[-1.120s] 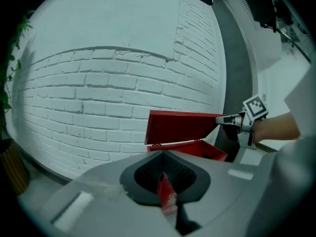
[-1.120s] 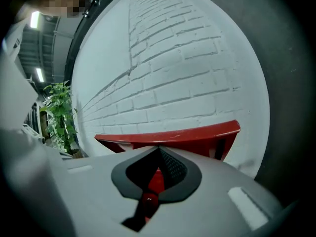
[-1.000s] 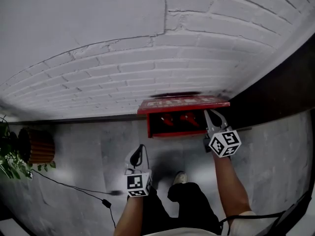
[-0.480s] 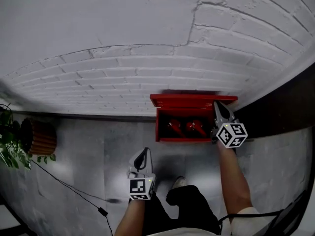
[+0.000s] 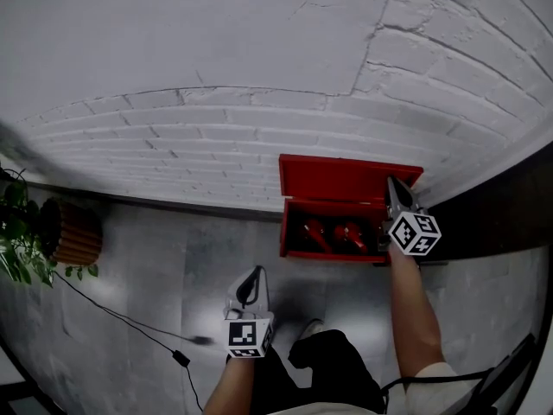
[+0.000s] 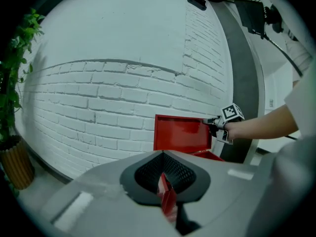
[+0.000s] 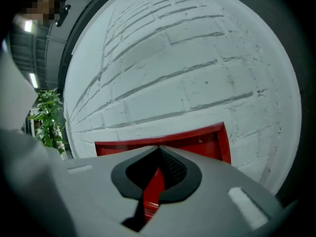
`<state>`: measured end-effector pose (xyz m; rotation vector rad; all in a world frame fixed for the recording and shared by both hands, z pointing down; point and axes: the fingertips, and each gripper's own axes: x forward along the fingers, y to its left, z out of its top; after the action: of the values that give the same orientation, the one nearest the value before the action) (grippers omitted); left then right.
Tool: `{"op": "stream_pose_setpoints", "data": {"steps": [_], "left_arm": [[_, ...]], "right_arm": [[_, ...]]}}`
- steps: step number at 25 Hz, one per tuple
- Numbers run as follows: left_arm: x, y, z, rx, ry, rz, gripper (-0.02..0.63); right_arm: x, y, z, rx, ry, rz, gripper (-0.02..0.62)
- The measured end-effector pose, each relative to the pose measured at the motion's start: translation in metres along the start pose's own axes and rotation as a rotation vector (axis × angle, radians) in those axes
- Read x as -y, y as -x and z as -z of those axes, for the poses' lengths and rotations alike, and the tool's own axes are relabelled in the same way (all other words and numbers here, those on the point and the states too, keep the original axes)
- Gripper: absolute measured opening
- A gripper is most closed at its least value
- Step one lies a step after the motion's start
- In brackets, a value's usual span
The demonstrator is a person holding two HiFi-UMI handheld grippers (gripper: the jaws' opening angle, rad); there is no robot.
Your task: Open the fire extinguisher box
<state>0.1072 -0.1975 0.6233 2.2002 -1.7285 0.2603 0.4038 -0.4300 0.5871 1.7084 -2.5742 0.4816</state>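
A red fire extinguisher box stands on the floor against the white brick wall. Its lid is raised almost upright against the wall, and two red extinguishers lie inside. My right gripper is at the lid's right edge, near its upper corner, jaws shut on that edge. In the left gripper view it touches the lid at that corner. The right gripper view has its jaws closed in front of the lid. My left gripper hangs back over the floor, shut and empty.
A potted plant in a ribbed brown pot stands at the far left by the wall. A black cable runs across the grey floor. A dark panel begins right of the box. The person's shoe is below the box.
The lid has swung up from roughly level to almost upright against the wall, and my right gripper rose with it. The left gripper stayed low over the floor.
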Motion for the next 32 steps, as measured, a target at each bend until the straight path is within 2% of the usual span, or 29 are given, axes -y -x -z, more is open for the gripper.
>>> {"op": "stream_pose_setpoints", "data": {"steps": [7, 14, 22, 32], "left_arm": [[0.004, -0.002, -0.008, 0.016, -0.009, 0.012, 0.006], [0.013, -0.008, -0.027, 0.030, -0.029, 0.044, 0.006], [0.023, -0.018, -0.044, 0.052, -0.075, 0.095, 0.006], [0.040, -0.026, -0.065, 0.058, -0.120, 0.145, 0.006]], "right_arm": [[-0.017, 0.021, 0.001, -0.010, 0.059, -0.015, 0.002], [-0.046, 0.088, -0.007, 0.032, 0.103, -0.024, 0.002], [-0.049, 0.167, 0.008, 0.015, 0.115, 0.034, 0.002], [-0.056, 0.211, 0.004, 0.044, 0.103, 0.092, 0.002]]}}
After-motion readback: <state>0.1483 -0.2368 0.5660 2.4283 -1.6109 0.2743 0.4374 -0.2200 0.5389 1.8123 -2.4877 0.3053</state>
